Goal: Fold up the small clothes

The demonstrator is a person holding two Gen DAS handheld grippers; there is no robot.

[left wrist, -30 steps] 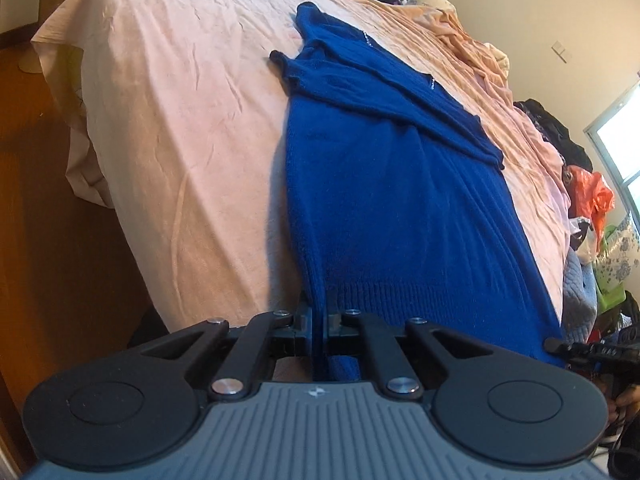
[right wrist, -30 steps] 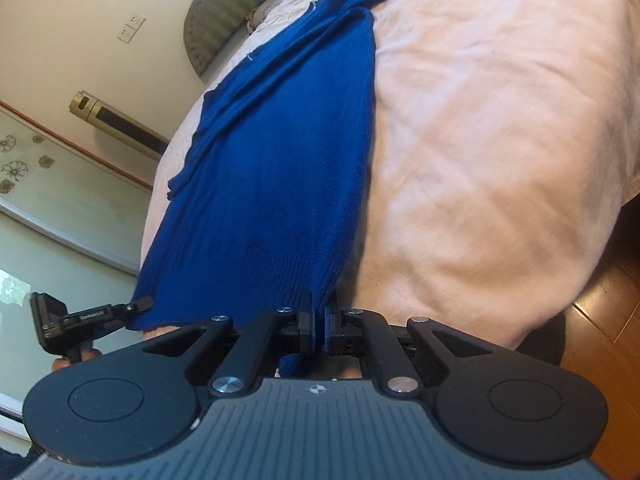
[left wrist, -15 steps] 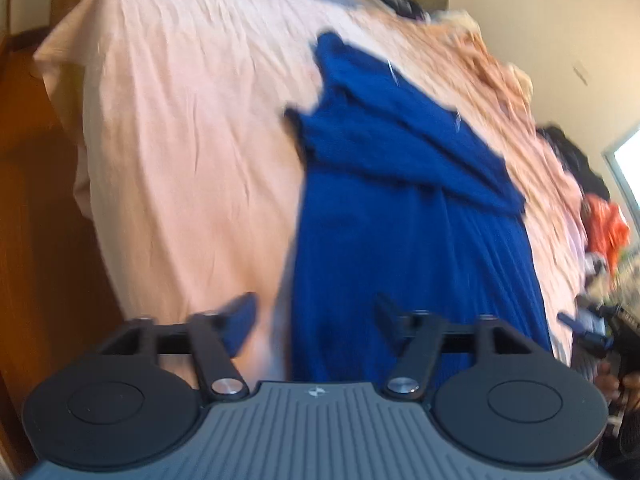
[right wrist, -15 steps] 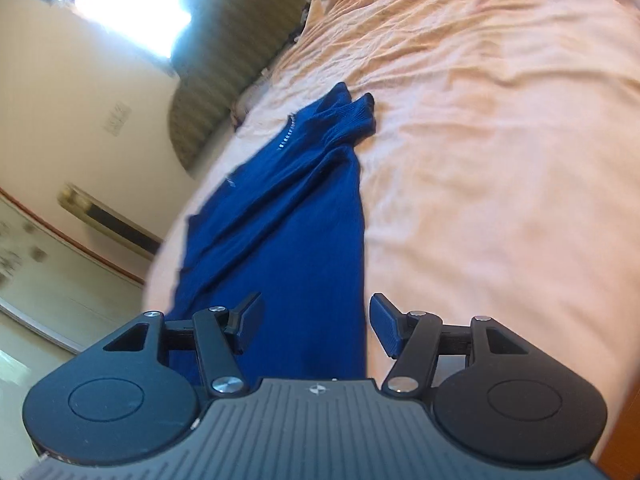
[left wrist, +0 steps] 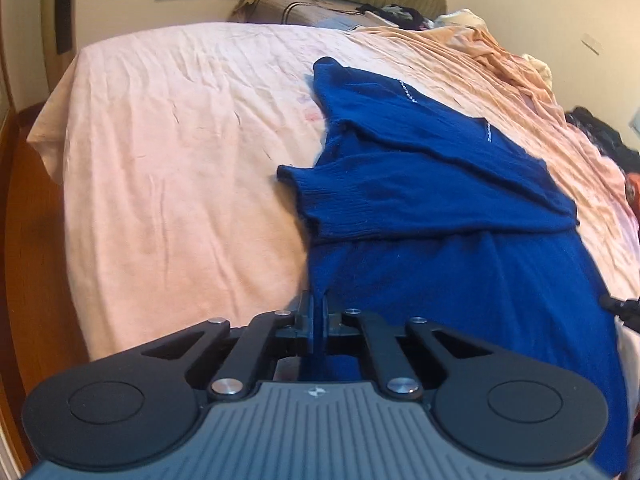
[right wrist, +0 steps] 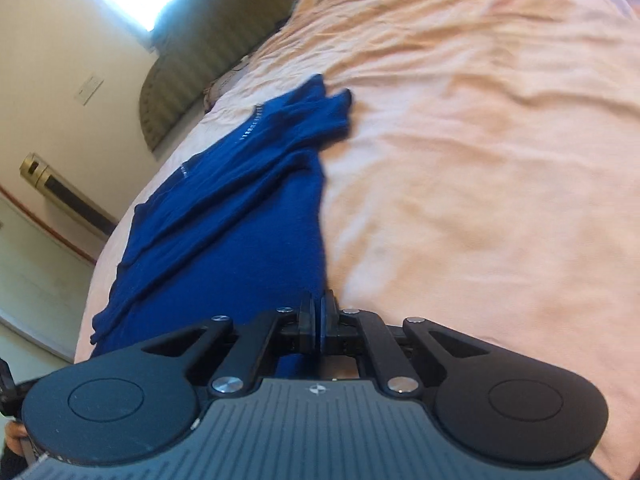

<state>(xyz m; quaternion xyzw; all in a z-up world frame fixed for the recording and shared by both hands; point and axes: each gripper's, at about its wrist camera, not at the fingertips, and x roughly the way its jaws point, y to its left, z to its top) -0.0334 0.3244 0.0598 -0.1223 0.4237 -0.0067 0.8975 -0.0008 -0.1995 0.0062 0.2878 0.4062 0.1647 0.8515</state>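
A dark blue knit sweater (left wrist: 448,264) lies lengthwise on a bed, its sleeves folded across the body and its collar at the far end. My left gripper (left wrist: 318,312) is shut on the sweater's near hem at its left corner. In the right wrist view the same blue sweater (right wrist: 240,232) stretches away, and my right gripper (right wrist: 319,314) is shut on the hem at its right corner. The tip of the right gripper (left wrist: 620,306) shows at the right edge of the left wrist view.
The bed has a wrinkled pink sheet (left wrist: 180,152) with wide bare room left of the sweater. A peach blanket (left wrist: 500,56) and piled clothes (left wrist: 600,136) lie at the far right. Wooden floor (left wrist: 24,240) is on the left. A headboard (right wrist: 200,52) stands behind.
Both grippers were shut on the hem, opened half a second ago, and are now shut on the hem again. Both views have tilted up and moved further over the bed.
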